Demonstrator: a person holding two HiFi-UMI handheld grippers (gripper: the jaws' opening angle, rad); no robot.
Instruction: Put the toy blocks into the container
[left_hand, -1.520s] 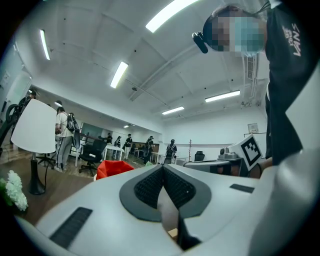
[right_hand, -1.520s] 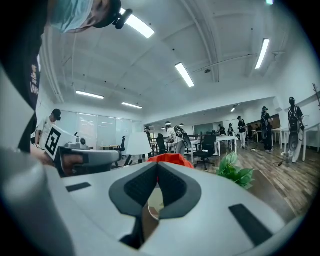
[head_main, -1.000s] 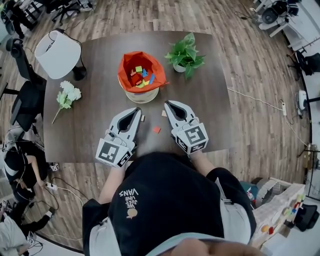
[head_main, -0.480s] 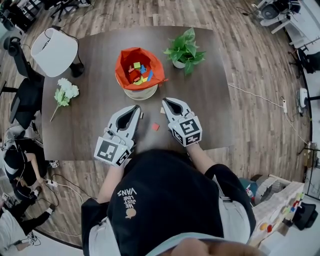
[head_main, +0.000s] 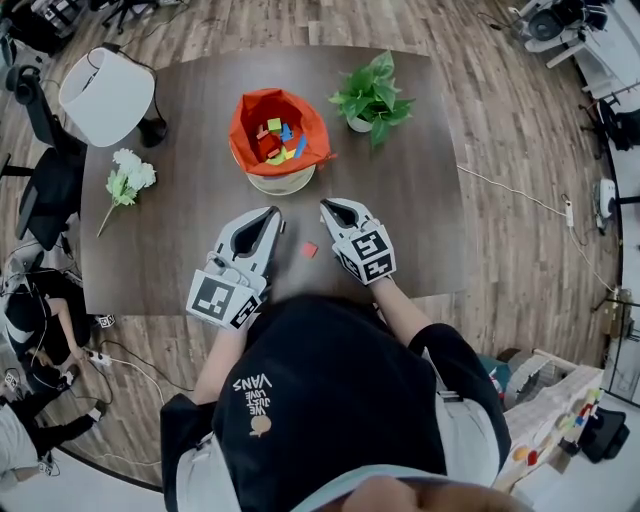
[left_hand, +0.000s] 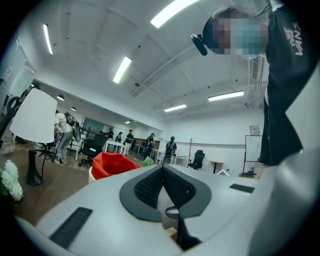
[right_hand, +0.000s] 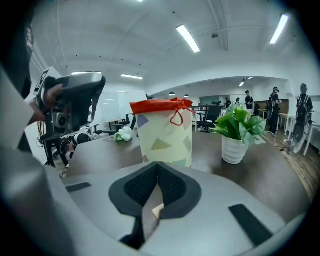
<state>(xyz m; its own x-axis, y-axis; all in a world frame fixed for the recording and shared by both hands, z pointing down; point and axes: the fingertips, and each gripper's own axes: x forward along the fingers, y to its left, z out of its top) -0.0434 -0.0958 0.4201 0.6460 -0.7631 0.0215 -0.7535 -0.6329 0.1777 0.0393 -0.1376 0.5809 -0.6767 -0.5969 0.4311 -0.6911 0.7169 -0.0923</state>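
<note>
Small red toy block (head_main: 310, 250)

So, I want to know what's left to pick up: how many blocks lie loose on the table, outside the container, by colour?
Red block: 1
Beige blocks: 2, one in the left gripper view, one in the right gripper view
Total: 3

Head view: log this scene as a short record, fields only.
surface: dark table
container: orange-lined bucket, coloured blocks inside
loose block: red block on the table between the tools
left tool: jaws together
right tool: jaws together
note: tan piece shows behind the right tool's pads; whether it is gripped is unclear
other items: potted plant, white flowers, lamp
</note>
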